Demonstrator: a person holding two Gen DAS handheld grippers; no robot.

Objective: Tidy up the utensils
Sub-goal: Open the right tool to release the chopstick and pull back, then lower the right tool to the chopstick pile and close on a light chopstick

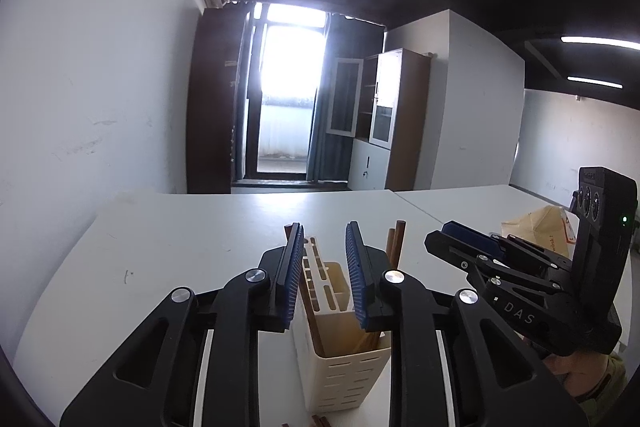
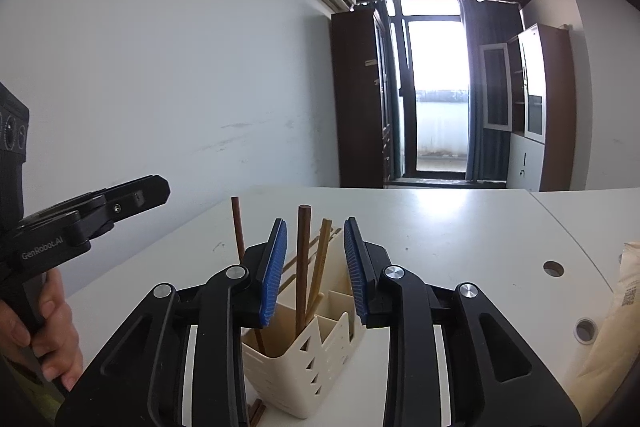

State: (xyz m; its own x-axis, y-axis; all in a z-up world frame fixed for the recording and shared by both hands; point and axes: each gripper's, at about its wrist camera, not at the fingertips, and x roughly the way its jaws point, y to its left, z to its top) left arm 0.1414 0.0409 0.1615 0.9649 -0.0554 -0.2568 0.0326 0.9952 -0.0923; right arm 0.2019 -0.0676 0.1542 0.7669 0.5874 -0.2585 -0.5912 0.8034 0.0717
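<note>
In the left wrist view, the left gripper (image 1: 322,275) has its two blue pads apart and holds nothing. Directly below and between the pads stands the cream utensil holder (image 1: 344,367) on the white table (image 1: 180,239). Brown chopsticks (image 1: 396,247) stand inside the holder, and their tips rise just beyond the right pad. To the right of this claw is the right gripper (image 1: 468,239), and from this side I cannot tell the gap between its fingers. Behind it lies a paper bag (image 1: 536,227).

In the right wrist view, the right gripper (image 2: 315,269) is also open and grips nothing. The utensil holder (image 2: 304,359) is just under the pads, and the chopsticks (image 2: 303,259) stand upright in the gap between them, touching neither pad. One more stick leans to the left of the left pad. Far to the left of this claw, a hand (image 2: 44,331) holds the left gripper (image 2: 120,201). The paper bag (image 2: 616,327) lies at the right edge.
</note>
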